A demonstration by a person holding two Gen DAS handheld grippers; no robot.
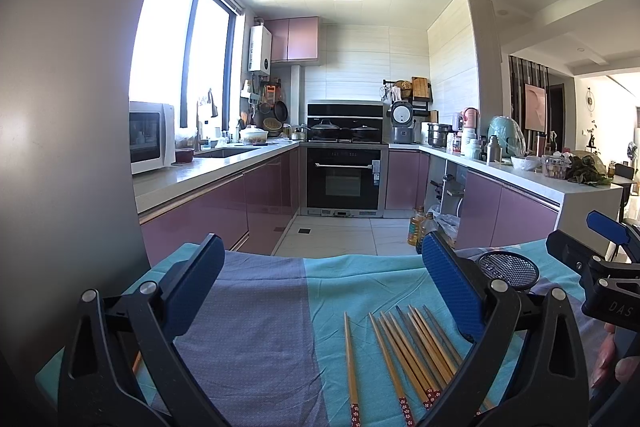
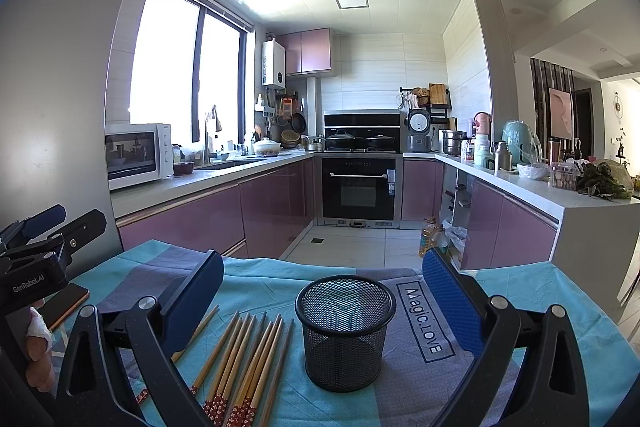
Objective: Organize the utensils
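Bench (image 2: 520, 307) under a teal and grey cloth (image 1: 260, 327), kitchen beyond. I'm working both tongs from here; neither has touched anything yet.

Black mesh cup (image 2: 345, 331) stands upright on the cloth, empty as far as I can see into it, sitting between the fingers of the right tongs (image 2: 324, 301) in that view but apart from both of them. In the left view only its rim (image 1: 508, 269) shows, behind the right finger.

Right tongs: spread wide, holding nothing. Left tongs (image 1: 320, 285): likewise wide open and empty.

Chopsticks (image 2: 248, 363) lie flat in a loose bundle just to the left of the cup, patterned red ends toward me, tips pointing away. One stick (image 1: 351, 367) lies a little apart from the rest. One more runs partly under the right tongs' left finger, so I can't count the whole lot.

A phone (image 2: 66, 303) lies on the cloth at the far left, clear of the work.

My read: the job is at its start, and the first step is lifting chopsticks into the cup. To do it well I'd:
- take a few at a time, not the whole bundle
- pinch near the middle so they don't tip
- come down flat to the cloth; thin sticks may roll or slip from the pads
- steady the light cup with the free tongs if it looks likely to topple
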